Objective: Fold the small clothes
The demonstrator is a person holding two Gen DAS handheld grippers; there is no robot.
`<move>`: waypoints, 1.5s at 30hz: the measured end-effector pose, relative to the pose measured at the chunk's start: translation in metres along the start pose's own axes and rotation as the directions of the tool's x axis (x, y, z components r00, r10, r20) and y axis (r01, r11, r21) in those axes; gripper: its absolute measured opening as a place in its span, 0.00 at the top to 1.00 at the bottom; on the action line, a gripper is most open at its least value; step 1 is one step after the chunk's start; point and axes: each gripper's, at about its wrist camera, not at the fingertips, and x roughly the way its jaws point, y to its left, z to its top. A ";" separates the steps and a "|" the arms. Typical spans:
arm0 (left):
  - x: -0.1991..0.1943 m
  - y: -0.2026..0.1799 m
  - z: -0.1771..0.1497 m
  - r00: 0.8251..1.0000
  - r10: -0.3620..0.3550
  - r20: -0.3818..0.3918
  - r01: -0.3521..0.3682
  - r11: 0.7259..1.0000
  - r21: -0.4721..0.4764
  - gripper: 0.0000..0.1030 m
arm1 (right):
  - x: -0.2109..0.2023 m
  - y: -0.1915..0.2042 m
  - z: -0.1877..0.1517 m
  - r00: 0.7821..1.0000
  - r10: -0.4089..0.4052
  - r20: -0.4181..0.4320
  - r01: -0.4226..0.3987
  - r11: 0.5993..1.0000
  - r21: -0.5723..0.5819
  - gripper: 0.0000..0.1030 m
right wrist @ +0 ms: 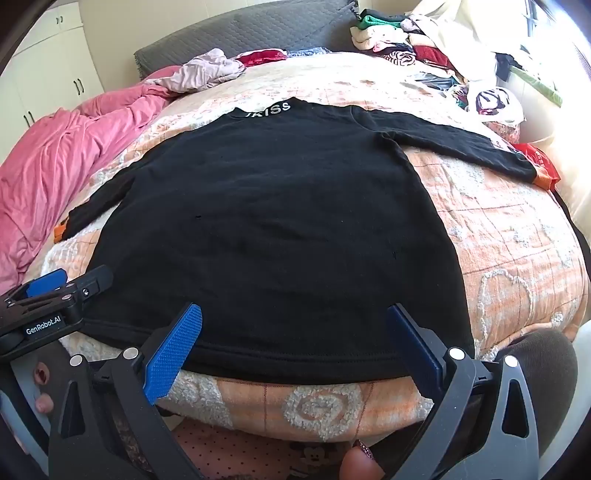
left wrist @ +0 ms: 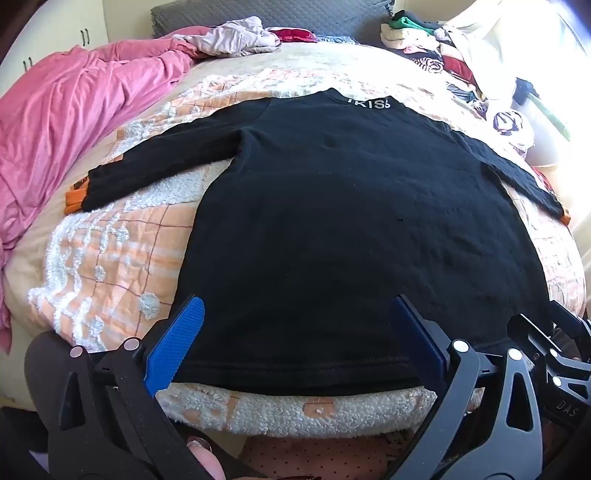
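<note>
A bed [left wrist: 110,266] under a peach-and-white fleecy blanket fills both wrist views, w/ a grey quilted headboard [left wrist: 258,18] at the far end. A crumpled pink duvet [left wrist: 62,122] is bunched along the left edge. A heap of mixed clothes [left wrist: 443,51] sits at the far right corner, by the sunlit side, and a pale garment [left wrist: 236,37] lies rumpled nr the headboard next to a scrap of red fabric [left wrist: 295,34].

Centre of the bed: a black long-sleeved top [left wrist: 351,221], laid flat, collar w/ white lettering toward the headboard, hem at the near edge. Both sleeves are spread out to the sides, each ending in an orange cuff [left wrist: 74,201].

Left gripper [left wrist: 295,341] hangs over the hem on the top's left portion, blue fingers [left wrist: 177,343] spread wide, nothing btwn them but cloth lying below; whether the tips touch the fabric can't be told. Right gripper [right wrist: 295,345] is just beside it over the hem, likewise spread wide and holding nothing. In the right wrist view the left tool shows at the left edge; in the left wrist view the right tool's black frame shows at the lower right. A fingertip [right wrist: 360,467] of the person shows at the bottom edge
</note>
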 end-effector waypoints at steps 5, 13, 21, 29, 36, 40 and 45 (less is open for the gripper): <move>-0.003 -0.001 -0.001 1.000 0.001 -0.004 -0.001 1.000 0.001 0.09 | 0.000 0.003 0.001 1.000 0.007 0.000 -0.007 1.000 0.007 0.04; -0.003 0.002 -0.001 1.000 -0.012 -0.004 0.012 1.000 -0.009 0.09 | -0.003 0.001 0.000 1.000 0.004 0.008 -0.004 1.000 -0.001 0.04; 0.001 0.004 -0.001 1.000 -0.012 -0.003 0.012 1.000 -0.011 0.09 | -0.004 0.004 0.000 1.000 0.004 0.009 -0.004 1.000 -0.005 0.04; -0.001 0.004 -0.001 1.000 -0.015 0.002 0.015 1.000 -0.009 0.09 | -0.005 0.005 0.000 1.000 0.002 0.009 -0.002 1.000 -0.010 0.04; -0.002 0.004 -0.001 1.000 -0.013 0.001 0.013 1.000 -0.011 0.09 | -0.005 0.006 0.000 1.000 0.003 0.010 -0.003 1.000 -0.011 0.04; -0.003 0.004 -0.001 1.000 -0.014 0.002 0.014 1.000 -0.012 0.09 | -0.005 0.006 0.000 1.000 0.003 0.008 -0.002 1.000 -0.011 0.04; -0.003 0.005 -0.001 1.000 -0.014 0.003 0.014 1.000 -0.014 0.09 | -0.005 0.006 -0.001 1.000 0.002 0.009 -0.001 1.000 -0.014 0.04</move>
